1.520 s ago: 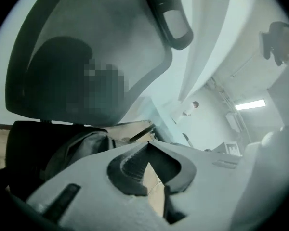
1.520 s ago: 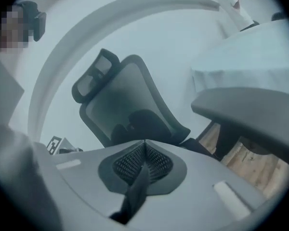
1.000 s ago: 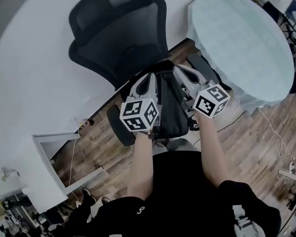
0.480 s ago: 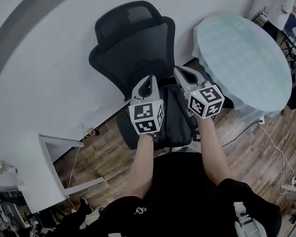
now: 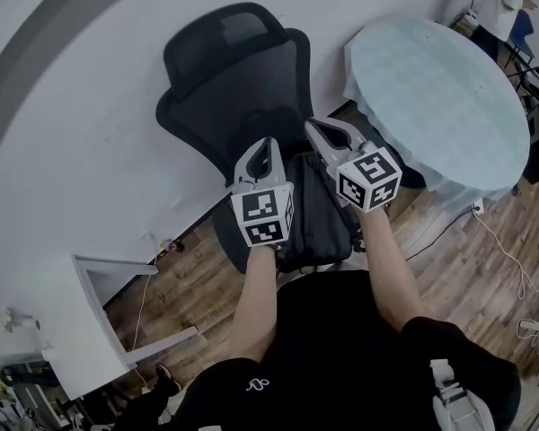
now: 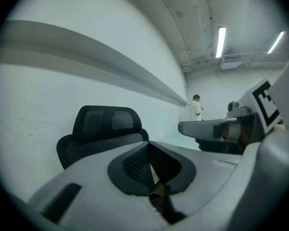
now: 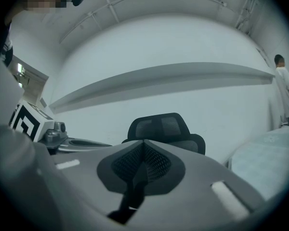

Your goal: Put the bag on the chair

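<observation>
- The bag [image 5: 316, 214] is a black backpack. It hangs between the two grippers, in front of the backrest of the chair [image 5: 234, 88] and above its seat. The head view does not show whether its bottom already touches the seat.
- The left gripper [image 5: 269, 144] has its jaws pressed together on a thin strap [image 6: 157, 194] that comes up between them in the left gripper view.
- The right gripper [image 5: 313, 126] is also closed – in its own view a dark strap [image 7: 134, 186] runs down from the closed jaws.
- The bag is probably soft and not stiff. Its body hangs long and narrow under the two grip points, so it will likely fold or lean over when it is put down and not stand by itself.
- It looks rather full, so some weight is to be expected. With two grippers on it the load is shared and the bag should turn less.
- The straps at the top seem the right place to take it, because they are thin enough for the jaws. Such webbing can be smooth, so a firm pinch is safer.
- The seat looks wide enough for the bag. Leaning it against the backrest would probably stop it from sliding off the front edge.
- The round table [image 5: 431, 88] stands just beside the chair on the right, apart from the bag.
</observation>
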A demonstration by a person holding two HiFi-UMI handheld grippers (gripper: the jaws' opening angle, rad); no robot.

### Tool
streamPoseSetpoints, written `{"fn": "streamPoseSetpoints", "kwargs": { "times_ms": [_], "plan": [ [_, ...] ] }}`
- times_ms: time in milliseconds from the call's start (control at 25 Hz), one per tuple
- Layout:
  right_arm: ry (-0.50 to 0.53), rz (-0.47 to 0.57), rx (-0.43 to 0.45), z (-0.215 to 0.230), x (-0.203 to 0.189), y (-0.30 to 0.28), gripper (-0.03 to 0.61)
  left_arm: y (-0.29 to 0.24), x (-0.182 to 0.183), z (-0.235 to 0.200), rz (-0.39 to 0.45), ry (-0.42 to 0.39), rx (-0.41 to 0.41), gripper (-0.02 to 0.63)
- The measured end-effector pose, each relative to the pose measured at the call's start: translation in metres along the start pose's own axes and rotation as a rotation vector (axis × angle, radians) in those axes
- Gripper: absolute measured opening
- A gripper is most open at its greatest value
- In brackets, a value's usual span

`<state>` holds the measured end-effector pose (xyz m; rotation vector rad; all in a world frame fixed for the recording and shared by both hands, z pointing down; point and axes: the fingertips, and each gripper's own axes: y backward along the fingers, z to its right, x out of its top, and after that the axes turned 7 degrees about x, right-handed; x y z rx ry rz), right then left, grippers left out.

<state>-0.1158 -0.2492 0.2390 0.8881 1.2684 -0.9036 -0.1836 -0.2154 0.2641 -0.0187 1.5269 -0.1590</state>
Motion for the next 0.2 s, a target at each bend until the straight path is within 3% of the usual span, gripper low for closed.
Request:
{"fn": "streamPoseSetpoints", "kwargs": {
  "times_ms": [200],
  "plan": [
    [0.01,-0.022,0.017,0.007,-0.0106,-0.0065,0.011,-0.0113,-0.0053,-0.0024,-0.003,0.03,0.007,0.0]
  ]
}}
